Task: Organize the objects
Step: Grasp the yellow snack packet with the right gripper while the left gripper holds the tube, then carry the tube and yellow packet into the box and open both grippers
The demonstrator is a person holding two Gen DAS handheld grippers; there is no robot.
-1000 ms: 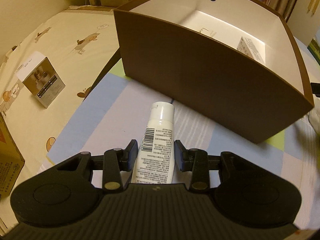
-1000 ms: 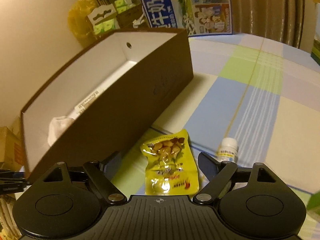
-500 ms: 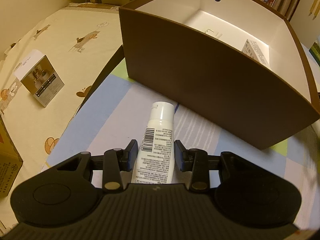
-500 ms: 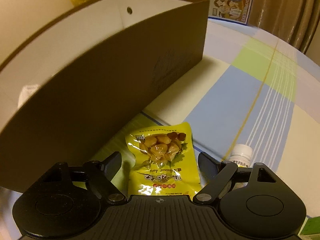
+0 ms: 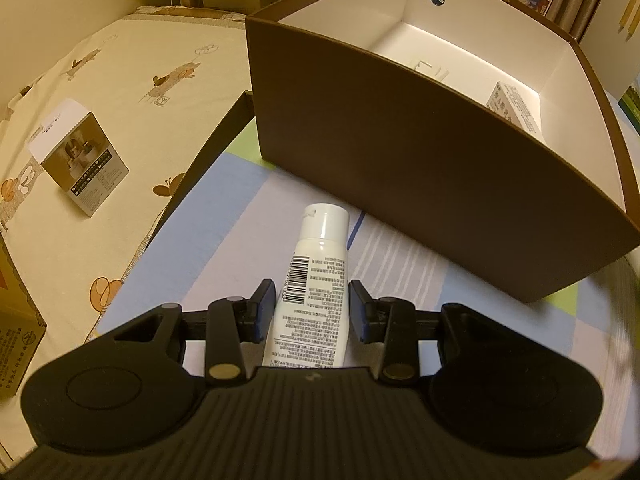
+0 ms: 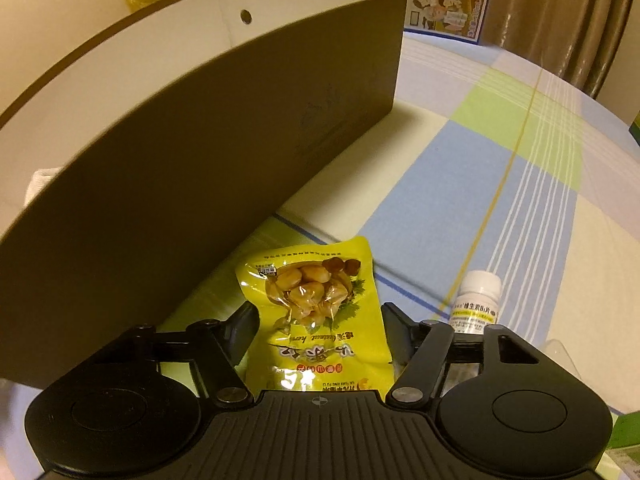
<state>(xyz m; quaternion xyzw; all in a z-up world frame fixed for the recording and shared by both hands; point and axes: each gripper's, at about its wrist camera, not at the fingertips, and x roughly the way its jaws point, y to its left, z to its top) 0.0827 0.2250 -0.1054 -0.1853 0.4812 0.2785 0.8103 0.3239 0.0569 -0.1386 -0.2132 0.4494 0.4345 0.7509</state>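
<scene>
My left gripper (image 5: 312, 304) is shut on a white tube (image 5: 316, 280) with a barcode label, cap pointing away, just above the checked sheet. The tall brown box (image 5: 400, 160) with a white inside stands right behind it. In the right wrist view a yellow snack packet (image 6: 316, 304) lies flat on the sheet beside the same brown box (image 6: 200, 160). My right gripper (image 6: 320, 320) straddles the packet and its jaws are closing. The fingertips (image 6: 246, 320) stand at the packet's edges, and the packet is still flat, not squeezed.
A small white pill bottle (image 6: 476, 300) stands just right of my right gripper. Inside the box lie a white carton (image 5: 516, 108) and a white cloth (image 6: 40, 180). A grey-and-white carton (image 5: 80, 160) and a cardboard box (image 5: 16, 320) sit on the cream sheet at the left.
My right gripper came down close over the yellow packet and its jaws narrowed around it. The left gripper keeps the tube and has barely moved.
</scene>
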